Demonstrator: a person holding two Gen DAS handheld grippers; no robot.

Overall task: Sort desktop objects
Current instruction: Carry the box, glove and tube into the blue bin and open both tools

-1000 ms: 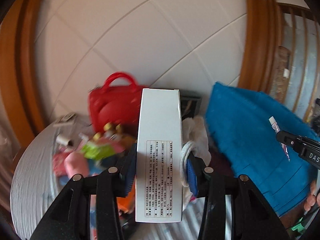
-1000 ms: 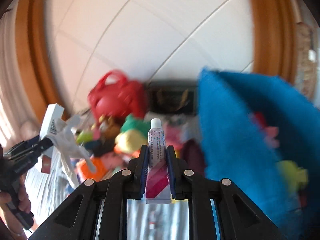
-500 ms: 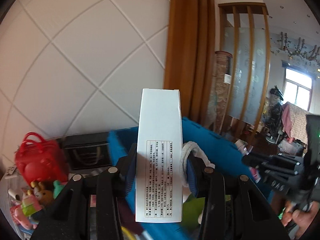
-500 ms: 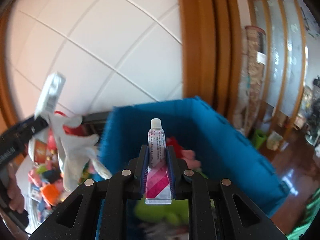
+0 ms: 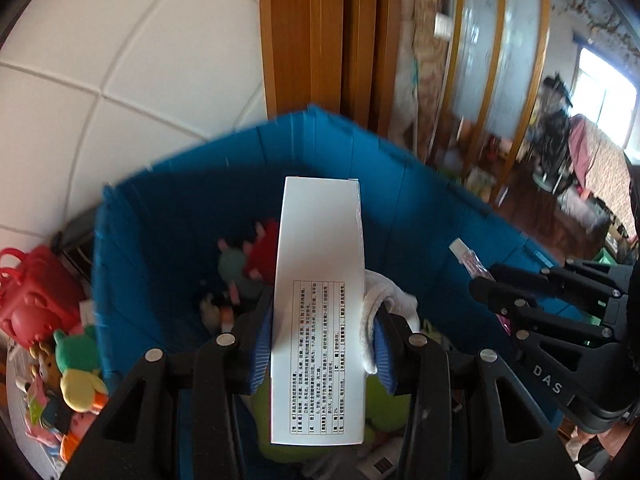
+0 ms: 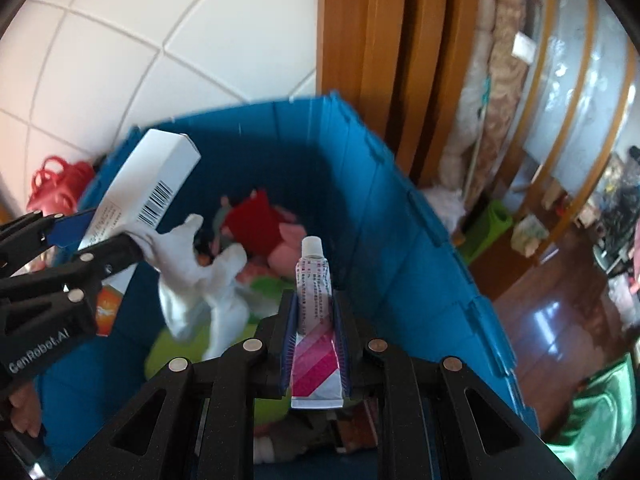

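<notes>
My left gripper (image 5: 320, 344) is shut on a tall white box (image 5: 320, 280) with a white cloth (image 5: 380, 304) pinched beside it. It hangs over the open blue crate (image 5: 168, 208). In the right wrist view the same box (image 6: 144, 188) and dangling cloth (image 6: 200, 264) show at left above the crate (image 6: 400, 208). My right gripper (image 6: 316, 332) is shut on a small pink-and-white tube (image 6: 314, 320), also above the crate. The tube also shows in the left wrist view (image 5: 468, 258). Plush toys (image 6: 256, 228) lie inside the crate.
A red toy handbag (image 5: 32, 292) and several small toys (image 5: 72, 384) lie left of the crate. White tiled wall and a wooden frame (image 5: 304, 40) stand behind. Wooden floor (image 6: 560, 312) lies to the right, below the crate's edge.
Both grippers swung right from the toy pile and moved over the blue crate, tilting down into it. Each still holds its object.
</notes>
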